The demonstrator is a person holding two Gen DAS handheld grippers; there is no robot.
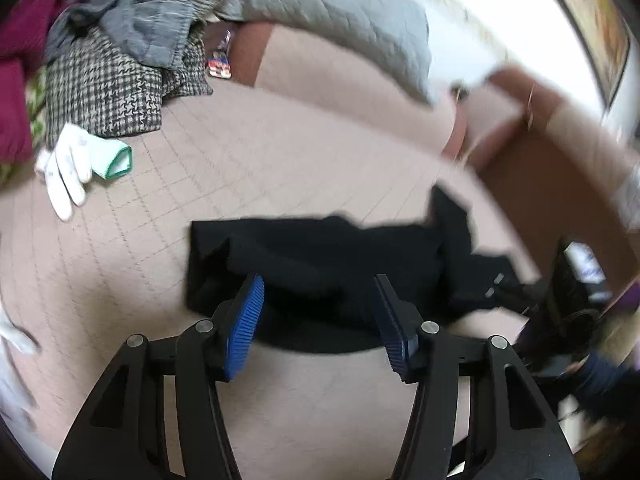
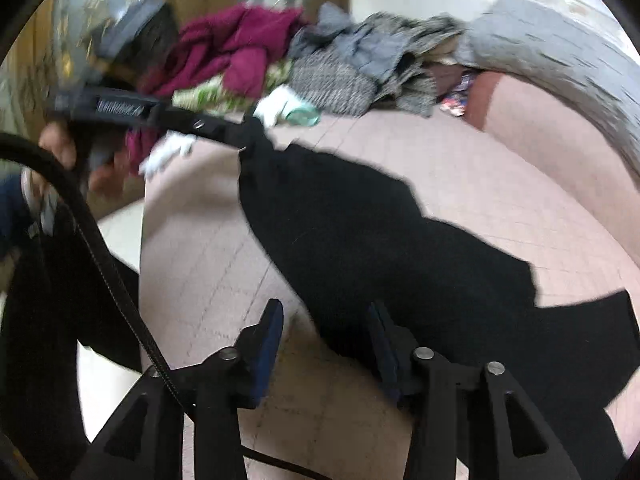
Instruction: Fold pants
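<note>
Black pants (image 1: 320, 264): lie crumpled on the pink quilted bed (image 1: 200, 184), near its front edge; in the right wrist view they spread in a long dark band (image 2: 380, 240) from the far left toward the near right.
Left gripper (image 1: 320, 320): hangs above the near hem of the pants, pointing down at them; its blue fingers (image 1: 246, 324) stand apart, released, with cloth showing behind the gap but nothing pressed between the pads.
Right gripper (image 2: 326, 344): hovers over the near part of the pants; its fingers (image 2: 266, 344) are spread and hold nothing, the left one over bare bed, the right one over black cloth.
Left gripper seen from the right: a black arm (image 2: 160, 110) reaching in from the left, its tip at the far end of the pants; the blur hides whether it touches them.
Hand (image 2: 60, 148): grips that tool at the left edge, blurred.
Clothes pile (image 1: 116, 68): checked, grey and maroon garments heaped at the far side of the bed, well apart from the pants.
White glove (image 1: 68, 168): lies on the bed just in front of the pile, with a green-edged cuff.
Grey quilt (image 1: 340, 20): bunched along the far edge of the bed.
Cable (image 2: 100, 264): black, curving across the left of the right wrist view.
</note>
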